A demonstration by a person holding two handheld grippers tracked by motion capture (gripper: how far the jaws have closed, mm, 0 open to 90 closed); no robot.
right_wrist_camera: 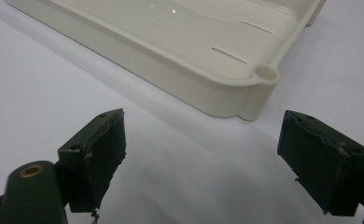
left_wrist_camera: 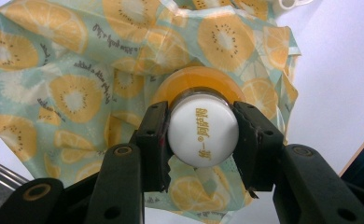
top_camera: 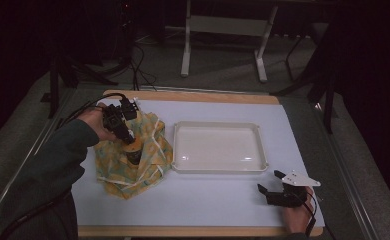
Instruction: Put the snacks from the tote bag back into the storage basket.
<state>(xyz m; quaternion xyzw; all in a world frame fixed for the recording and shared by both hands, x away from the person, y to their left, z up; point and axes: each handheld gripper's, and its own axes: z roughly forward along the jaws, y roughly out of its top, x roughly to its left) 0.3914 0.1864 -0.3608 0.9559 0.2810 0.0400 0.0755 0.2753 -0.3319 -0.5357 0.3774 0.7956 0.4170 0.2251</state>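
Note:
An orange bottle (top_camera: 132, 150) with a white cap (left_wrist_camera: 202, 135) stands upright on a crumpled cloth (top_camera: 128, 165) printed with orange slices, at the left of the table. My left gripper (top_camera: 127, 136) comes down on it from above, and in the left gripper view both pads press the cap's sides, so my left gripper (left_wrist_camera: 202, 140) is shut on the bottle's cap. My right gripper (top_camera: 268, 192) rests near the table's front right corner. In the right gripper view its jaws stand wide apart with only the white table surface between them, my right gripper (right_wrist_camera: 201, 154) being open.
A white shallow tray (top_camera: 218, 167) sits in the middle of the table, its near corner (right_wrist_camera: 264, 74) just ahead of the right gripper. A pale blue mat (top_camera: 198, 200) covers the wooden table. Dark stands and cables lie beyond the far edge.

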